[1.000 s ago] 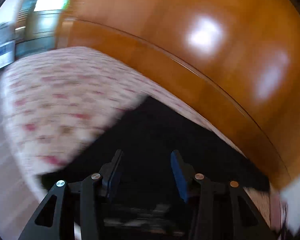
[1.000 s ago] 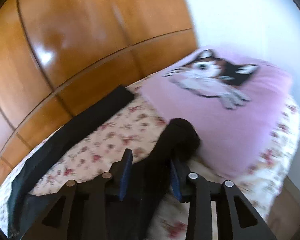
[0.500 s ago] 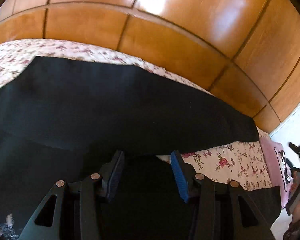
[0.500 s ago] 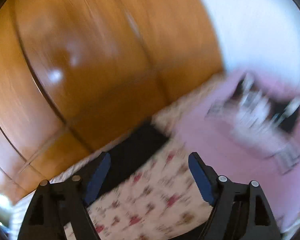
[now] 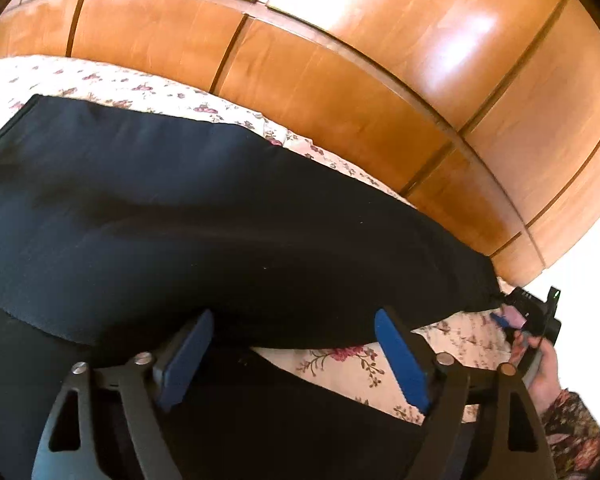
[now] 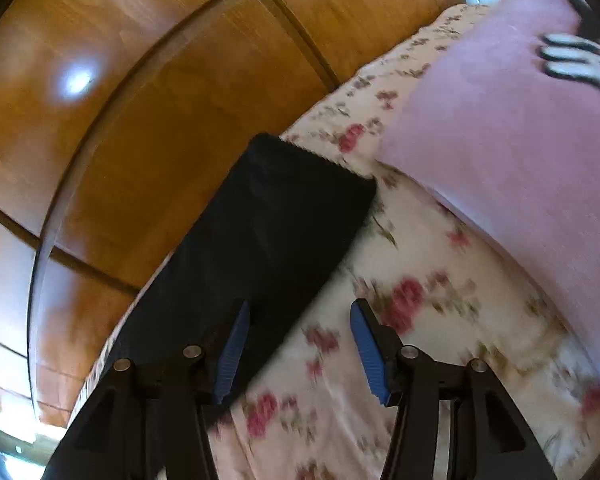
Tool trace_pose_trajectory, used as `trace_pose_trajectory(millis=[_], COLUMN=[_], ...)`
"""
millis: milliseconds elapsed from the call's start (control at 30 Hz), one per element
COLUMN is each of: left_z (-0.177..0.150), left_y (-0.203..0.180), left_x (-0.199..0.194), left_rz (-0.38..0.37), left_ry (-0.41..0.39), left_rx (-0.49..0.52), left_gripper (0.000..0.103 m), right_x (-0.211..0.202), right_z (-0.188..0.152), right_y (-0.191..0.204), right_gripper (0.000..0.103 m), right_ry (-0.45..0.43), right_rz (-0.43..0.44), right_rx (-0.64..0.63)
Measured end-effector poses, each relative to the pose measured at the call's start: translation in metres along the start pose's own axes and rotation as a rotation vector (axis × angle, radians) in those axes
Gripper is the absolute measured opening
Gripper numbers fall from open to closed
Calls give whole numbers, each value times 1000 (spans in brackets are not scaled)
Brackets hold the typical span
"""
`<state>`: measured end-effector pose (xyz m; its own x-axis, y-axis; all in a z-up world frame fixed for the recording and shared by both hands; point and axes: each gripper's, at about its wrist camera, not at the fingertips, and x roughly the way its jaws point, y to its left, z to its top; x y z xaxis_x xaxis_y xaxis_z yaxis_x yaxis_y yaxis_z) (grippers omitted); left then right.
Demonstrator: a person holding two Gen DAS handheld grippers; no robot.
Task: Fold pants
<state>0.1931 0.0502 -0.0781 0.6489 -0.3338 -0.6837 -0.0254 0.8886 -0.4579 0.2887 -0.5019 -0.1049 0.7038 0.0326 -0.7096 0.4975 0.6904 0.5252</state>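
Note:
Black pants point(image 5: 204, 224) lie spread on a floral bedsheet point(image 5: 364, 364), one leg stretching right along the wooden wardrobe. My left gripper point(image 5: 294, 334) is open and empty, low over the pants near the crotch. In the right wrist view the hem end of one black leg point(image 6: 284, 216) lies flat on the sheet. My right gripper point(image 6: 298, 326) is open and empty, hovering over that leg's near edge. The right gripper and the hand holding it also show at the far right of the left wrist view point(image 5: 532, 320), at the hem.
A glossy wooden wardrobe point(image 5: 340, 60) runs along the far side of the bed. A pink pillow point(image 6: 500, 128) with a cat print lies right of the leg hem. The floral sheet point(image 6: 420, 288) shows between the leg and the pillow.
My right gripper let go of the leg it held and opened, then moved over to the other leg's hem. My left gripper opened wider and swung over the spread pants.

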Motion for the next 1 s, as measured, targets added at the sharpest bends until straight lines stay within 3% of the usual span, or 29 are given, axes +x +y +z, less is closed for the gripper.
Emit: trace_pose_trajectory(millis=[33,100,133,167,233,400,667,867,1000], left_z=[-1,-2,-3,-4,-5,-9,-31,-40,-42], left_y=[-2,-7,-9,-10,-8,10,15,18,30], left_x=[1,2,2,3,1,-13,-31,-50,-61], left_rz=[19,62,94,128,175,58,17,20,60], left_ry=[-4,-18,-23,-24,-21,6,33,18,-6], left_rx=[6,10,22,39,68,19,27,51,40], left_gripper=[84,81,70,51,37,37,37,37,38], right_x=[4,12,12,10,3,-47,-114,-130,-130], right_z=[2,5,6,6,5,-7,-34,-55,-66], right_y=[4,10,10,10,11,15,0,-22,-52], right_gripper=[36,21,17,14,13,13,13,13,13], right_ry=[-4,11,8,5,-7,-66,-121,-130,-117], right_rz=[-12,-35,-38,-30,-22,-18,-45,-72,-109], right_rx=[-13,-47,-51,-56,-70,-140,-171,-139,-28])
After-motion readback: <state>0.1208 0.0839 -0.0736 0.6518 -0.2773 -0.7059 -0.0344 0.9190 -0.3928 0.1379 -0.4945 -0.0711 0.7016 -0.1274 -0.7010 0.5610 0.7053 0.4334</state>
